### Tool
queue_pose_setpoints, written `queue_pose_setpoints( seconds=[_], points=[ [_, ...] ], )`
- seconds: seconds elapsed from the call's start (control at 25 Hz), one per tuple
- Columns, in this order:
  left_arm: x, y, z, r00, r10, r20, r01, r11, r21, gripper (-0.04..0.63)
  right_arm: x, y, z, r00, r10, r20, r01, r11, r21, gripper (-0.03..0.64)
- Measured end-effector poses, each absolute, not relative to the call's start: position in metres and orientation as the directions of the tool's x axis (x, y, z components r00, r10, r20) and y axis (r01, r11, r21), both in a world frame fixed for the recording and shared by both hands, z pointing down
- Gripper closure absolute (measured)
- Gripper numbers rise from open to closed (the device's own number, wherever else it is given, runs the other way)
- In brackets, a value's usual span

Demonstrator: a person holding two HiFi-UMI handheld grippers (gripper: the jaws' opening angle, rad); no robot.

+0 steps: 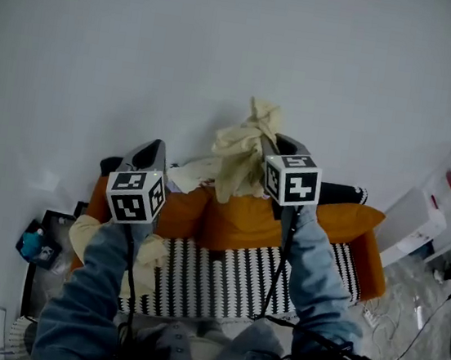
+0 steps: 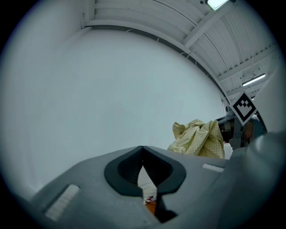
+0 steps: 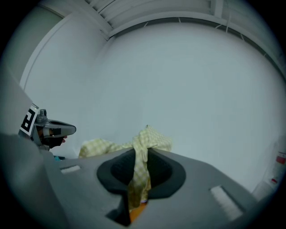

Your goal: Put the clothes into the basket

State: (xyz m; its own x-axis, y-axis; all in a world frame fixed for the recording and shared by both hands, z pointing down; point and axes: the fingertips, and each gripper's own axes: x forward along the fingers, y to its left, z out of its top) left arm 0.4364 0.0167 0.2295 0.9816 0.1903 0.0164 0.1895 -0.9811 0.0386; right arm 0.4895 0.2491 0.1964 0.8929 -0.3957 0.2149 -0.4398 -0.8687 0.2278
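A pale yellow checked garment (image 1: 239,150) hangs bunched in the air in front of a plain white wall. My right gripper (image 1: 273,144) is shut on a fold of it; in the right gripper view the checked cloth (image 3: 142,154) runs down between the jaws of the right gripper (image 3: 139,175). My left gripper (image 1: 154,149) is held up at about the same height to the left, with pale cloth (image 1: 148,257) hanging below it. A strip of white fabric (image 2: 145,180) is pinched in the left gripper (image 2: 143,172). The bunched garment (image 2: 199,138) shows to its right. No basket is in view.
Below the grippers stands an orange sofa (image 1: 244,223) with a black-and-white striped cover (image 1: 229,278). A dark roll (image 1: 341,193) lies along its back. White plastic boxes (image 1: 422,217) stand at the right, and a black box with a blue item (image 1: 39,248) at the left.
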Motion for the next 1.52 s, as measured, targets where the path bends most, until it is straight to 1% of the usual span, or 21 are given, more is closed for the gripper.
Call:
queue_pose_setpoints(
  seconds=[0.12, 0.28, 0.52, 0.68, 0.88, 1.0, 1.32, 1.52],
  points=[
    [0.438, 0.023, 0.216, 0.978, 0.207, -0.007, 0.207, -0.978, 0.025, 0.594, 0.492, 0.253, 0.175, 0.899, -0.395, 0.188, -0.432, -0.868, 0.244, 0.561],
    [0.438, 0.034, 0.210, 0.973, 0.230, -0.020, 0.231, -0.972, 0.036, 0.594, 0.492, 0.256, 0.152, 0.902, -0.402, 0.158, -0.429, -0.876, 0.221, 0.561],
    [0.438, 0.037, 0.214, 0.975, 0.221, -0.014, 0.221, -0.974, 0.054, 0.594, 0.479, 0.252, 0.129, 0.896, -0.424, 0.129, -0.442, -0.874, 0.200, 0.561],
    [0.436, 0.043, 0.211, 0.980, 0.196, -0.012, 0.197, -0.978, 0.073, 0.594, 0.476, 0.257, 0.115, 0.889, -0.441, 0.123, -0.457, -0.865, 0.206, 0.561],
    [0.424, 0.052, 0.199, 0.987, 0.160, -0.031, 0.162, -0.984, 0.071, 0.594, 0.463, 0.263, 0.091, 0.877, -0.474, 0.078, -0.479, -0.850, 0.220, 0.561],
    [0.418, 0.061, 0.193, 0.990, 0.133, -0.038, 0.135, -0.988, 0.076, 0.594, 0.456, 0.274, 0.087, 0.862, -0.501, 0.080, -0.506, -0.838, 0.205, 0.561],
    [0.379, 0.084, 0.198, 0.998, 0.067, -0.019, 0.069, -0.995, 0.079, 0.594, 0.433, 0.293, 0.105, 0.826, -0.552, 0.112, -0.564, -0.808, 0.170, 0.561],
    [0.342, 0.085, 0.202, 1.000, 0.012, -0.010, 0.013, -0.998, 0.063, 0.594, 0.410, 0.290, 0.105, 0.788, -0.607, 0.105, -0.616, -0.773, 0.149, 0.561]
  ],
)
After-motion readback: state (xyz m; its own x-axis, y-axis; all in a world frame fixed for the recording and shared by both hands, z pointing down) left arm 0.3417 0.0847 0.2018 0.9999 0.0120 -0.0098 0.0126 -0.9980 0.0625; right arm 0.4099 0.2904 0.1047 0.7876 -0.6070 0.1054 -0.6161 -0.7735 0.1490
